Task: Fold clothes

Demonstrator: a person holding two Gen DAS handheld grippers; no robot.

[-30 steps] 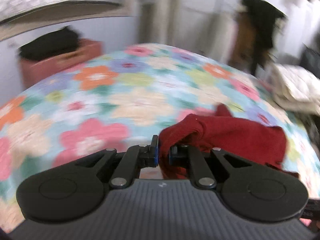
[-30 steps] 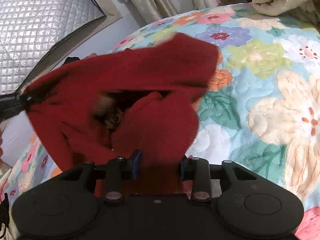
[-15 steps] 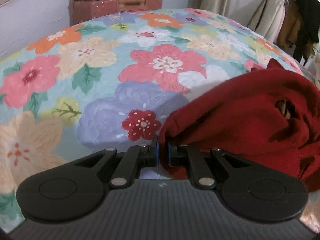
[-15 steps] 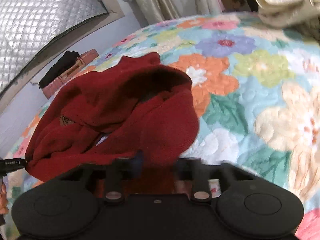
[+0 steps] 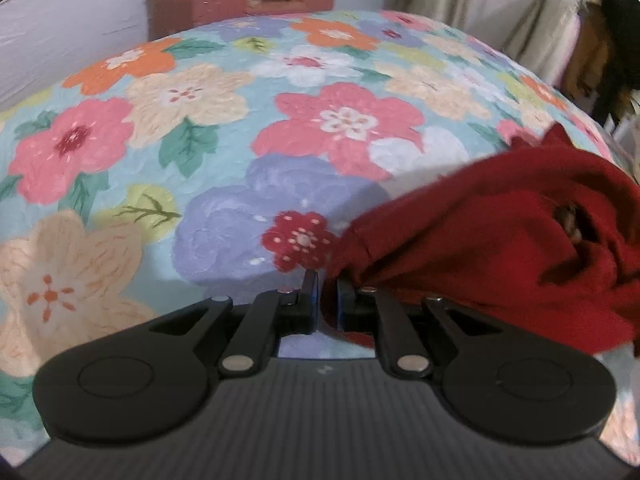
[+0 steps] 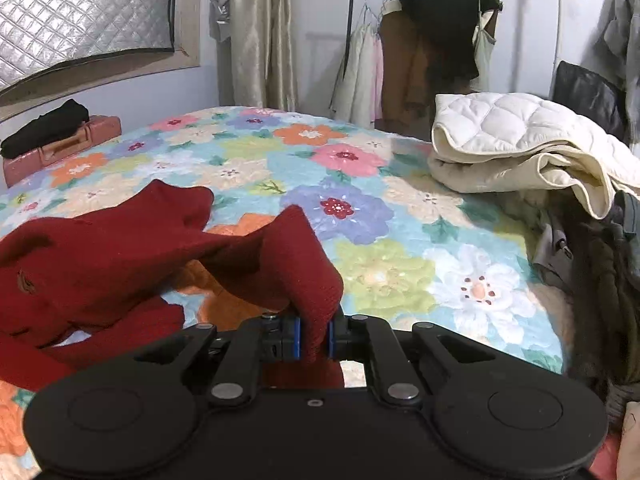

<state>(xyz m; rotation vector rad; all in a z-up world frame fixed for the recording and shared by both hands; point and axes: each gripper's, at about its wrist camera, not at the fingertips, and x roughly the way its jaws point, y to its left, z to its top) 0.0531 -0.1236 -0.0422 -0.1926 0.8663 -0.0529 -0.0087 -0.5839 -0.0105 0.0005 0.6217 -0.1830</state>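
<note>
A dark red knit sweater (image 6: 100, 256) lies bunched on the flowered bedspread (image 6: 384, 216). My right gripper (image 6: 314, 334) is shut on a thick fold of its edge, low over the bed. In the left wrist view the sweater (image 5: 500, 240) spreads to the right, and my left gripper (image 5: 327, 300) is shut on another corner of it, just above the bedspread (image 5: 224, 152). A small brown tag shows in a hollow of the cloth (image 5: 568, 220).
A folded cream quilt (image 6: 520, 148) sits at the bed's right edge beside dark clothes (image 6: 600, 280). A pink case with black cloth on top (image 6: 56, 140) stands by the far wall. A clothes rack (image 6: 424, 48) stands behind the bed.
Both grippers have lowered the sweater from the air onto the bedspread. It now lies spread lower and wider between them, and the right gripper has dropped close to the bed.
</note>
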